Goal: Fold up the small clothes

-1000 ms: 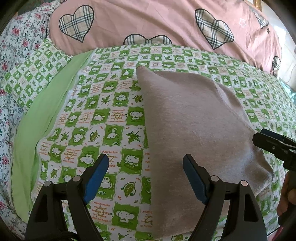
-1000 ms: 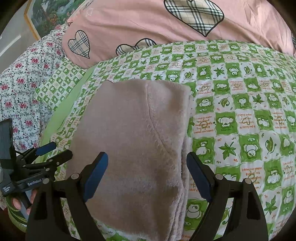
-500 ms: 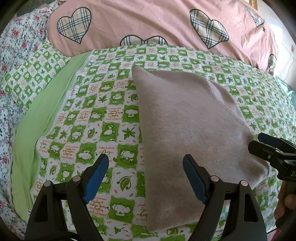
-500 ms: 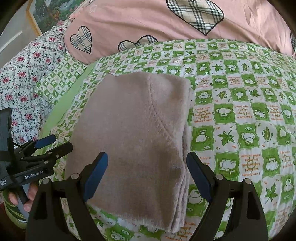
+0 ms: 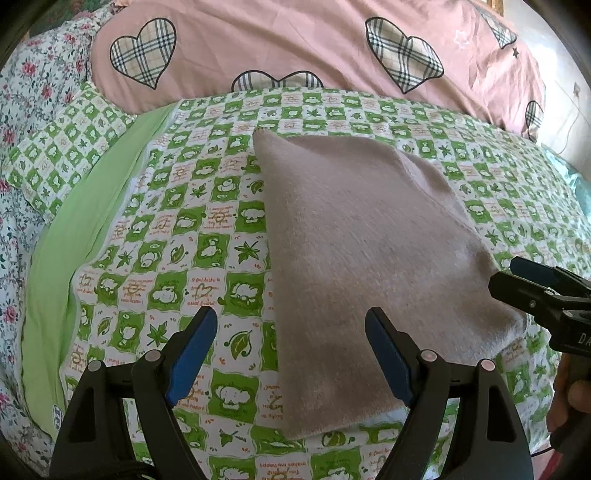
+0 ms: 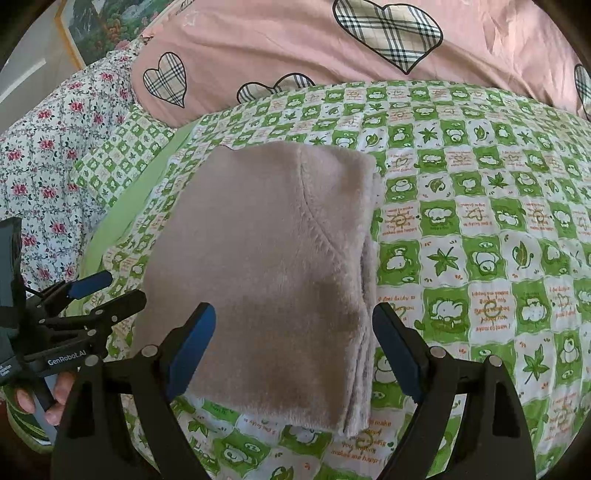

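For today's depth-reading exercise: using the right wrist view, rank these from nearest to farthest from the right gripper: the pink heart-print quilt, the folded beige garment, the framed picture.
1. folded beige garment: directly under and ahead of the open right gripper, on the green checked sheet.
2. pink heart-print quilt: behind the sheet, across the top.
3. framed picture: far upper left, beyond the bedding.

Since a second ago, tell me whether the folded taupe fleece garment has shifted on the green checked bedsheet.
No. The garment keeps its far right corner beside the same sun-print square of the bedsheet; only the view changed.
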`<state>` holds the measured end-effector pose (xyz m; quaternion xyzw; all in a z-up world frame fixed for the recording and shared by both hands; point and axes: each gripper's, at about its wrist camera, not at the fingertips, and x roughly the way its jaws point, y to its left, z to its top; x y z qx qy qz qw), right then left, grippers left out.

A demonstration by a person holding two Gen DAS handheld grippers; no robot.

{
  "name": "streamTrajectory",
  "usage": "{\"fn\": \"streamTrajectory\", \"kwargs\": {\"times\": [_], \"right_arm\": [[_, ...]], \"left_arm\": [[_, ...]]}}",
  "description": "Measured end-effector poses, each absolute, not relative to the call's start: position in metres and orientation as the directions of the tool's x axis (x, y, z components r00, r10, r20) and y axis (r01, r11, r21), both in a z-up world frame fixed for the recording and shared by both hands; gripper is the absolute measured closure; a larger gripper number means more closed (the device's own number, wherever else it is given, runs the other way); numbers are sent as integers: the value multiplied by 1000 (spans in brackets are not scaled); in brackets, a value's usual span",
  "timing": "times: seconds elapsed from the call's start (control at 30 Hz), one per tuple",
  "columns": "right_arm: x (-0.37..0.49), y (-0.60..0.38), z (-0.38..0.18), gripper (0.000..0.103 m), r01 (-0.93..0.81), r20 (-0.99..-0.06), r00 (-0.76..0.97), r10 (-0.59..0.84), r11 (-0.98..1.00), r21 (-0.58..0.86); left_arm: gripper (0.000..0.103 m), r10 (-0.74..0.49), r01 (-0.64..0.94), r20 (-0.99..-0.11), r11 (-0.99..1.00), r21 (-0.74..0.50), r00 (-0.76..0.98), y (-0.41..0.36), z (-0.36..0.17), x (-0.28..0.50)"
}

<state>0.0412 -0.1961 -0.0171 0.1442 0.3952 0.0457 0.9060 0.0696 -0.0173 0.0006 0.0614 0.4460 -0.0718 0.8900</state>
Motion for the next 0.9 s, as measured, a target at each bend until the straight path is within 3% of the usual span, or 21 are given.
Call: {"fn": "streamTrajectory", "kwargs": {"times": [0.9], "right_arm": [[33,-189,-16,15,35,-702,685,196,953,300]], "left_arm": [[20,-74,188,-797,981,50,600,-21,3,61]]}}
